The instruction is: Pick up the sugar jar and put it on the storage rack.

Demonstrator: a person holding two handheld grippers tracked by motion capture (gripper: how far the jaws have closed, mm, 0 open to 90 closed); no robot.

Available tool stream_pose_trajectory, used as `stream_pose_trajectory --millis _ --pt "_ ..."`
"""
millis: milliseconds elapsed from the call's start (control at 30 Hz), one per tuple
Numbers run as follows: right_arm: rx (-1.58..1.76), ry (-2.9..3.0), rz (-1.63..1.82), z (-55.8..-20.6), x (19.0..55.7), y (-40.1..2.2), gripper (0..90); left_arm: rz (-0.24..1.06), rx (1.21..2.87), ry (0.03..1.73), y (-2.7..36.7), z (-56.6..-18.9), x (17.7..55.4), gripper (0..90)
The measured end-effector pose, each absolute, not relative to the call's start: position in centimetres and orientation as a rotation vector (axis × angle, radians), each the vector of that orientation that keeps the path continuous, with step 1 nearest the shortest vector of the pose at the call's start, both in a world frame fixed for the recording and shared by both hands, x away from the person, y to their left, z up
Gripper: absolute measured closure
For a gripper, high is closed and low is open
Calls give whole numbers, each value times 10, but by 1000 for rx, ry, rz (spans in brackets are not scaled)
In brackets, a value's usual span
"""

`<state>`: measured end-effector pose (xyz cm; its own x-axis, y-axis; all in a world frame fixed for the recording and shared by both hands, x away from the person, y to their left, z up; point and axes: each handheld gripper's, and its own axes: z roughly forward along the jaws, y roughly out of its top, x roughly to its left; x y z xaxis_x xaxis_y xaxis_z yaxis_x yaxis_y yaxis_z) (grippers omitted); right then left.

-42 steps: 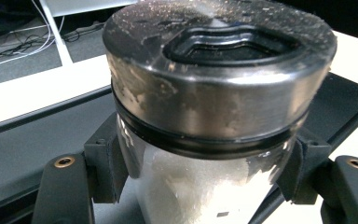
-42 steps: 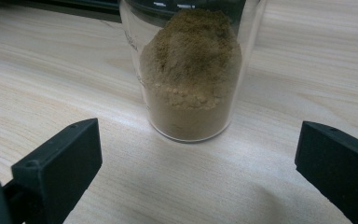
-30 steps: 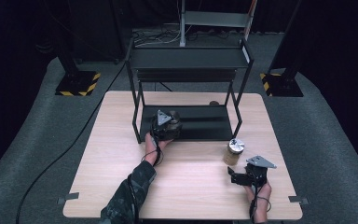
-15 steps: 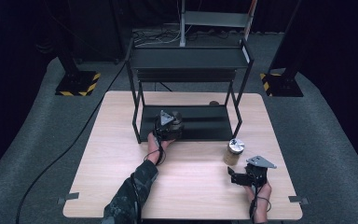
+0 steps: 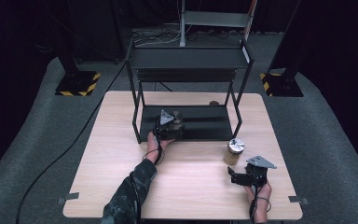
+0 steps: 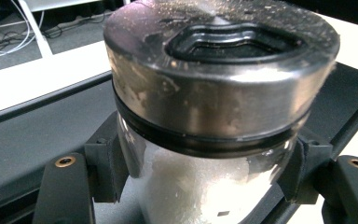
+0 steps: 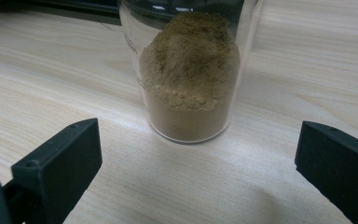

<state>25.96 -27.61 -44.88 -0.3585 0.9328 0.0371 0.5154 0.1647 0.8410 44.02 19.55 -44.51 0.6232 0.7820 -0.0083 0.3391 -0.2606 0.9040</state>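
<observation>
two hand-held grippers: left hand-held gripper [image 6: 200, 186] around white-powder jar [image 6: 214, 93]

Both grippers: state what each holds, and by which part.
The left gripper clamps the glass jar of white powder by its body, under the metal lid. The right gripper holds nothing; the glass jar of brown powder stands beyond it.

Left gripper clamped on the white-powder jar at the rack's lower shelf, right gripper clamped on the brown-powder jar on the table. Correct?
Not quite. The right gripper is open: the right gripper view shows its jaws spread wide, short of the brown-powder jar. The left gripper does clamp the white-powder jar at the rack's lower shelf.
</observation>
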Motion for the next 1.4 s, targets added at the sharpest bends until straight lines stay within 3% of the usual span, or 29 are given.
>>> stream_pose_trajectory --millis 500,667,833,1400 --pt "1362 1952 1095 -449 260 -276 0 562 1877 896 194 -440 440 296" --pt "1360 1957 1093 -448 260 -276 0 498 1962 907 195 -421 447 84" --pt "1363 1949 1099 -449 259 -276 0 475 2002 931 198 -408 443 0" --pt "1363 1955 1091 -448 260 -275 0 488 2146 873 221 -401 391 0"
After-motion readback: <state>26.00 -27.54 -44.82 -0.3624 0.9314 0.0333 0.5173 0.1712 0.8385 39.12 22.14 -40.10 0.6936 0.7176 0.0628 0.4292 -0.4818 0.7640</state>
